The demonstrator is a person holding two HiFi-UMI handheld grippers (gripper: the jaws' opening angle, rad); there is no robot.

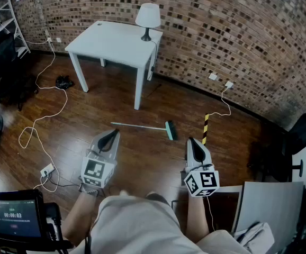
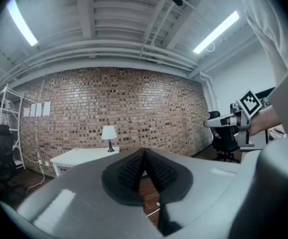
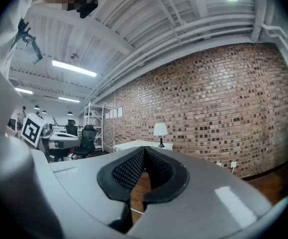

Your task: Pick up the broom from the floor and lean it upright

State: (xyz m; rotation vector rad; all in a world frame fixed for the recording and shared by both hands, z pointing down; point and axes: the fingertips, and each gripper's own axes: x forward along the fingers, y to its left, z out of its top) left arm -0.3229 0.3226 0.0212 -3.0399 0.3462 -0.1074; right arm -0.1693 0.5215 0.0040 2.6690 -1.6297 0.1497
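Out in front of the person's torso, both hands hold their tools level, side by side and well apart, noses aimed toward the brick wall (image 1: pixel 237 41). Left gripper (image 1: pixel 109 137) has its jaws pressed together with nothing in them, and same deal for the right gripper (image 1: pixel 191 143): pads fully closed and empty. The broom (image 1: pixel 142 126) is lying flat on the wood floor (image 1: pixel 89 115) just ahead of the tips, roughly between the two tools and touching neither. Its long axis runs crosswise to where the grippers point: handle (image 1: pixel 132 125) stretches off toward the left gripper's side, and the teal brush head (image 1: pixel 170 130) sits at the end closer to the right gripper. Farther ahead past the broom there's a white table (image 1: pixel 116 44).
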